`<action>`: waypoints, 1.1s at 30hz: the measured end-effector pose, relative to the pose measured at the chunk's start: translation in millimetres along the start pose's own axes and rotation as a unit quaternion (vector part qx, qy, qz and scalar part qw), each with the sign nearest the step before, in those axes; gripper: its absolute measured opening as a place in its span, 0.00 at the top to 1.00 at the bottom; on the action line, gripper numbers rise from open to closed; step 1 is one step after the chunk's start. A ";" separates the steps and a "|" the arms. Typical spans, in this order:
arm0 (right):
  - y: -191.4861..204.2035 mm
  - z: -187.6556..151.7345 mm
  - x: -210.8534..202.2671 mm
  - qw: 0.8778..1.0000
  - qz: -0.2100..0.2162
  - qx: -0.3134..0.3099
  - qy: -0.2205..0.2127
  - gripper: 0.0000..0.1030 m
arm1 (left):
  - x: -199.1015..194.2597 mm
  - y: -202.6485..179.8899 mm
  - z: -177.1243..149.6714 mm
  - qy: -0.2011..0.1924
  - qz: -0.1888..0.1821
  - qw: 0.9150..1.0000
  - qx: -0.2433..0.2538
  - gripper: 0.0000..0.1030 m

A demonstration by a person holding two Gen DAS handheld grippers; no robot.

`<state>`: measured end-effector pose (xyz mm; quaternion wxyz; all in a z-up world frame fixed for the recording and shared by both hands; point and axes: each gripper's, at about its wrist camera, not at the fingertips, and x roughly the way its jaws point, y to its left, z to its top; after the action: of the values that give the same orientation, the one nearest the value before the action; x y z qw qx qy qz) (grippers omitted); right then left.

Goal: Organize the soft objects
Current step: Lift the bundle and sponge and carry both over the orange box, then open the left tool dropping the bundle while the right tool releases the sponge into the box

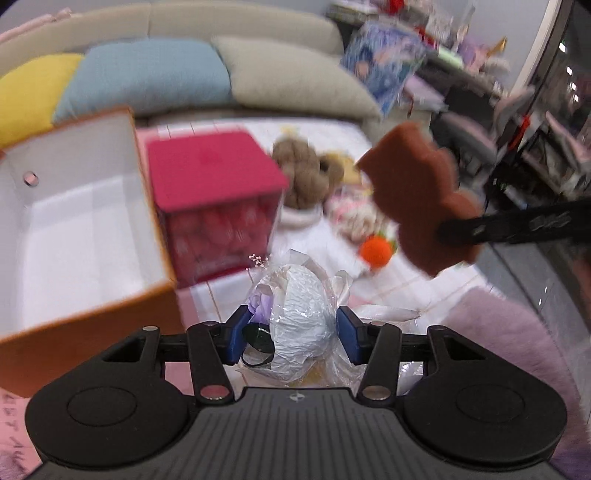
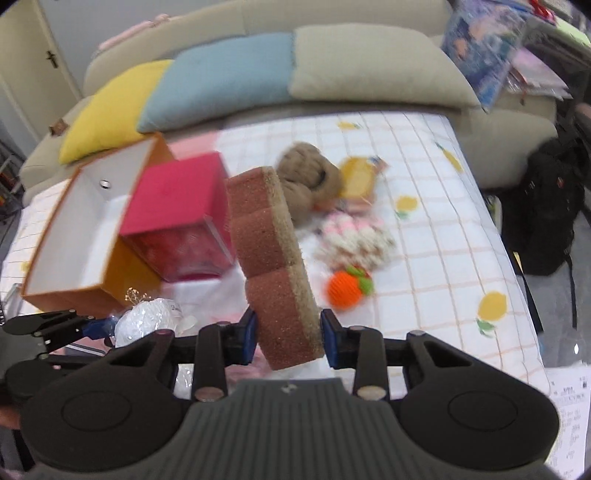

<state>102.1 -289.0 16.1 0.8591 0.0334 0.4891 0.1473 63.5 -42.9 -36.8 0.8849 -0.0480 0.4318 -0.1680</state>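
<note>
Jaws both gripping: left gripper [image 1: 291, 334] clamping wrapped bouquet [image 1: 299, 317], right gripper [image 2: 288, 338] clamping brown sponge [image 2: 275, 258]; orange box [image 2: 66, 236] holding nothing visible, plush toys [image 2: 310, 177] waiting mid-bed

A home living room: a beige sofa [image 2: 258, 22] with yellow [image 2: 110, 107], blue [image 2: 221, 77] and grey [image 2: 369, 66] cushions, a checked lemon-print cloth [image 2: 443, 229], soft toys [image 2: 310, 177] and a door [image 2: 33, 55].
</note>
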 end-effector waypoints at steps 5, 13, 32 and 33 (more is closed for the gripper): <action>41.2 9.6 -6.2 0.998 0.057 -0.004 -0.018 0.67 | -53.7 18.7 9.0 -0.060 0.022 0.998 -0.021 0.44; 128.5 37.4 5.7 0.989 0.141 -0.030 -0.021 0.67 | -99.5 69.3 32.9 -0.105 0.107 0.989 -0.002 0.44; 235.4 62.5 141.9 0.982 0.090 -0.135 0.101 0.67 | -1.9 160.4 49.2 0.116 0.164 0.975 0.096 0.44; 238.0 61.3 145.2 0.981 0.087 -0.141 0.106 0.67 | 2.2 162.4 46.4 0.125 0.163 0.974 0.100 0.44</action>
<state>171.3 -15.0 -24.7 0.7822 -0.0611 0.5473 0.2913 142.6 106.1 -47.0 0.8399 0.1334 0.5216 -0.0683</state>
